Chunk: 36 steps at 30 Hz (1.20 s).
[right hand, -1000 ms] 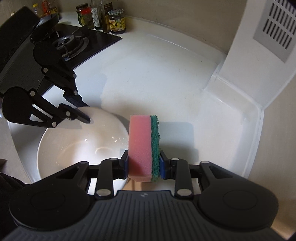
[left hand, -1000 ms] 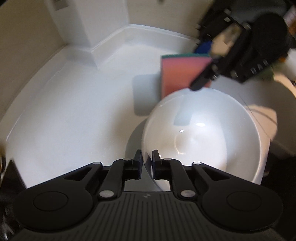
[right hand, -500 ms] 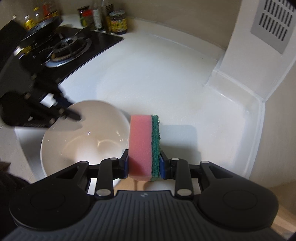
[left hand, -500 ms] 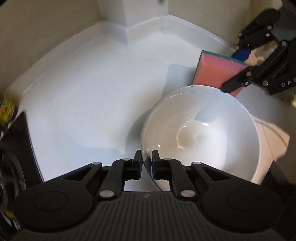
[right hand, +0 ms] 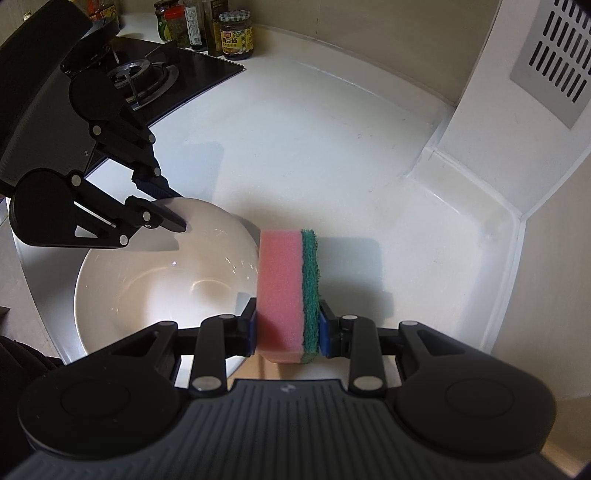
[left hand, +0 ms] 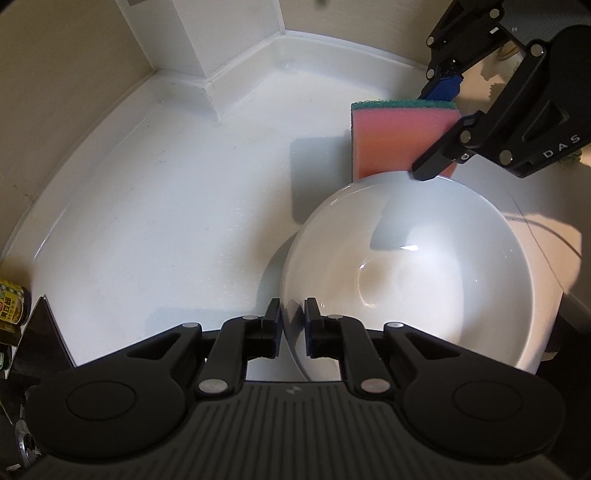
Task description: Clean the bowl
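A: On the white counter (left hand: pixel 155 206), left-wrist view: where's the bowl (left hand: pixel 424 266)?
B: Near the counter's edge. The left gripper (left hand: pixel 293 328) straddles its rim, its jaws opening, pads apparently still on it.
A: And from the right wrist?
B: The right gripper (right hand: pixel 287 328) is clamped on the pink-and-green sponge (right hand: pixel 288 291), just beside the bowl (right hand: pixel 155 280). A stove (right hand: pixel 147 81) and jars (right hand: pixel 221 29) sit behind.

bowl (left hand: pixel 424 266): glossy ceramic | sponge (right hand: pixel 282 291): porous foam, rough scouring layer | counter (right hand: pixel 314 140): smooth
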### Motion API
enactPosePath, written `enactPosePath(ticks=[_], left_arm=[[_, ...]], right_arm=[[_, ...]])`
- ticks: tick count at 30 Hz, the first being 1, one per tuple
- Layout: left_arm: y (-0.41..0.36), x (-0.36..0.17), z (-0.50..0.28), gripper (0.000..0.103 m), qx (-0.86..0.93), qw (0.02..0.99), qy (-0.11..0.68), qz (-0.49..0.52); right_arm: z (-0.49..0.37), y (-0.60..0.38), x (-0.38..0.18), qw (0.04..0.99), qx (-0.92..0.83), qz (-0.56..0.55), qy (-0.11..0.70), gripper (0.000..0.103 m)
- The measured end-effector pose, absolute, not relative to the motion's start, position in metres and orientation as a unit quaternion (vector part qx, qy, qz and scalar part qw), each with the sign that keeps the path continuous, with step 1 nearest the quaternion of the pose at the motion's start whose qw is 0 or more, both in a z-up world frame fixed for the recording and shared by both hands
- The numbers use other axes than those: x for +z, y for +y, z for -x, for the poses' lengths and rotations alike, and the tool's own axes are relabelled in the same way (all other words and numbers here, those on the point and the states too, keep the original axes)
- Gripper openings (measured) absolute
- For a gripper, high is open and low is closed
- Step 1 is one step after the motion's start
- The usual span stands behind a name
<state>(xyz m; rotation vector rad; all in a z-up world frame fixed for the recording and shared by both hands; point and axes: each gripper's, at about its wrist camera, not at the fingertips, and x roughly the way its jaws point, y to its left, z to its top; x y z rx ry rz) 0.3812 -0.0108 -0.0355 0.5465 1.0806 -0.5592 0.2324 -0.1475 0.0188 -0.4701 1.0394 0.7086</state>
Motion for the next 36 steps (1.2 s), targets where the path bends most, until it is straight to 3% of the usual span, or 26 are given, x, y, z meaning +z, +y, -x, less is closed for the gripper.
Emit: enactPosePath(ticks=[5, 9, 14, 18, 28, 36], left_arm=[[-0.015, -0.033, -0.364, 0.011, -0.249, 0.792, 0.501, -0.244], [0.001, -0.028, -0.359, 0.020, -0.193, 0.818, 0.519, -0.159], [0.014, -0.028, -0.334, 0.020, -0.143, 0.832, 0.527, -0.099], [0.010, -0.033, -0.332, 0.011, -0.170, 0.828, 0.520, -0.123], [-0.007, -0.032, -0.353, 0.013, -0.334, 0.775, 0.465, -0.267], [0.014, -0.018, -0.335, 0.020, -0.207, 0.835, 0.495, -0.123]], right_arm=[[-0.232, -0.148, 0.018, 0.786, 0.325, 0.214, 0.481, 0.027], [-0.232, -0.151, 0.017, 0.792, 0.320, 0.198, 0.481, 0.027], [-0.229, -0.156, 0.015, 0.806, 0.305, 0.169, 0.478, 0.027], [-0.225, -0.157, 0.014, 0.812, 0.296, 0.163, 0.476, 0.027], [-0.244, -0.155, 0.023, 0.781, 0.336, 0.201, 0.486, 0.027], [-0.241, -0.156, 0.018, 0.783, 0.335, 0.195, 0.486, 0.027]])
